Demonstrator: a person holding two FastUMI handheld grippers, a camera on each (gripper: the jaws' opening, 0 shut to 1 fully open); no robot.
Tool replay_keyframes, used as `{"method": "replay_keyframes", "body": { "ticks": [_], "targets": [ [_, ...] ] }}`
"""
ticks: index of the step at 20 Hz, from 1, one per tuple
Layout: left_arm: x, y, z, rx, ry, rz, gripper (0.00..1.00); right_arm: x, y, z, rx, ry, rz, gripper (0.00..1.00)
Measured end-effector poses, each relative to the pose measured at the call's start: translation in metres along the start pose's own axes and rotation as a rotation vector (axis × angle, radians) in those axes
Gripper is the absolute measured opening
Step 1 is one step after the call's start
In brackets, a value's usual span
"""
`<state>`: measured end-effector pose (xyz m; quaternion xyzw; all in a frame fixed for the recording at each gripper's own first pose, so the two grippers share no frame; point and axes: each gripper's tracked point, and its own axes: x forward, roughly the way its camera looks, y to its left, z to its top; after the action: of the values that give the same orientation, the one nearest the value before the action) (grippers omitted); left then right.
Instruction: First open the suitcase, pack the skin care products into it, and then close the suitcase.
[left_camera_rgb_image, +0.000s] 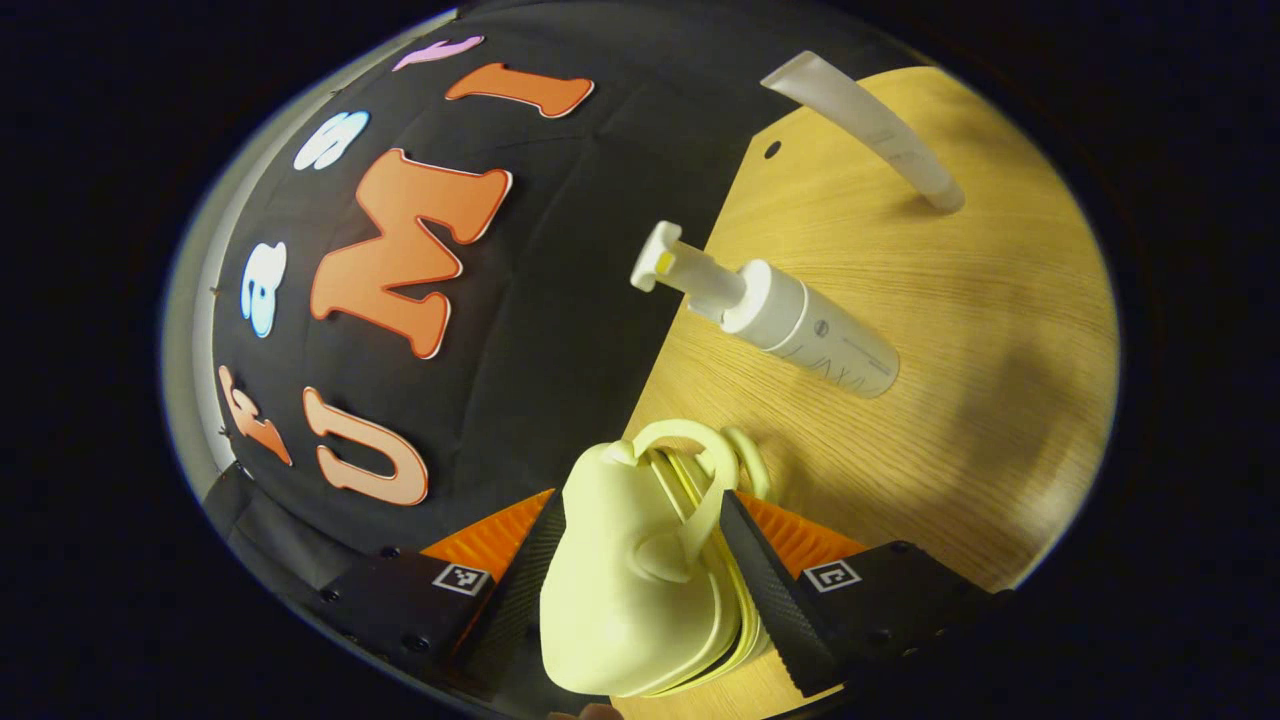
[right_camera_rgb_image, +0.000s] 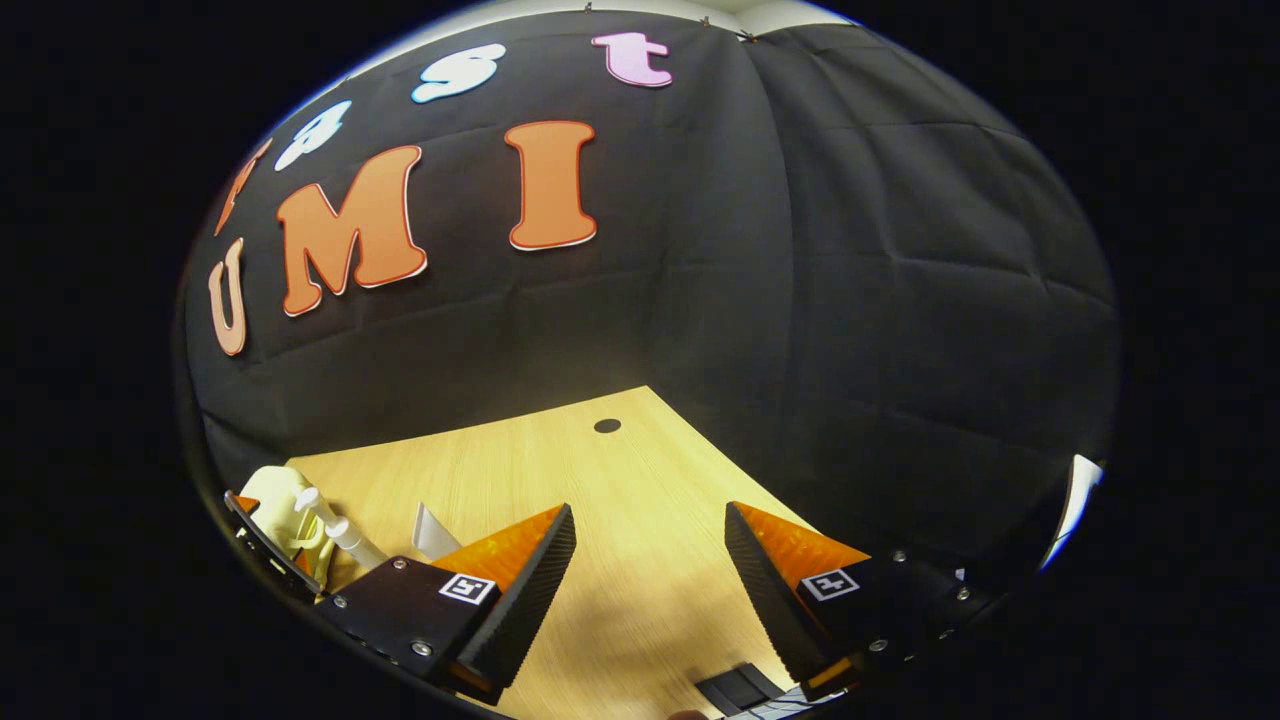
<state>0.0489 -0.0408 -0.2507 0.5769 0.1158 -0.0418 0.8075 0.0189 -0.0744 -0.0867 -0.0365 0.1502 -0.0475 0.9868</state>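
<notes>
Near the bench's (left_camera_rgb_image: 1000, 300) back edge, the left gripper (left_camera_rgb_image: 640, 560) pinches the small pale suitcase (left_camera_rgb_image: 620, 590), pump bottle (left_camera_rgb_image: 800, 325) just beyond, lying crosswise; the right gripper (right_camera_rgb_image: 650, 580) hangs spread, farther off.

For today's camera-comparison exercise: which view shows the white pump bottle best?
The left gripper view: the white plastic pump bottle lies large and whole on the wooden table. In the right gripper view it sits tiny at the left edge, partly hidden.
</notes>
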Motion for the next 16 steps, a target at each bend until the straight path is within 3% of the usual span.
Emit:
{"method": "replay_keyframes", "body": {
  "ticks": [5,8,9,11,12,15,16],
  "targets": [
    [0.021,-0.021,-0.002,0.061,0.016,-0.074,0.98,0.0,0.001,-0.002,0.037,0.024,-0.011,0.95],
    [0.022,-0.018,-0.004,0.084,0.023,-0.071,0.98,0.0,-0.001,-0.004,0.042,0.025,-0.016,1.0],
    [0.023,-0.019,-0.005,0.088,0.027,-0.071,0.98,0.001,0.0,-0.005,0.041,0.031,-0.014,0.95],
    [0.027,-0.021,-0.008,0.093,0.041,-0.085,0.97,0.002,0.001,-0.007,0.042,0.044,-0.008,0.96],
    [0.03,-0.023,-0.01,0.09,0.048,-0.1,0.9,0.004,0.002,-0.007,0.042,0.045,-0.007,0.95],
    [0.032,-0.029,-0.014,0.098,0.073,-0.116,0.46,0.006,0.012,-0.007,0.034,0.049,0.002,0.95],
    [0.031,-0.029,-0.014,0.099,0.073,-0.115,0.18,0.005,0.016,-0.005,0.031,0.05,0.011,0.95]
  ]
}}
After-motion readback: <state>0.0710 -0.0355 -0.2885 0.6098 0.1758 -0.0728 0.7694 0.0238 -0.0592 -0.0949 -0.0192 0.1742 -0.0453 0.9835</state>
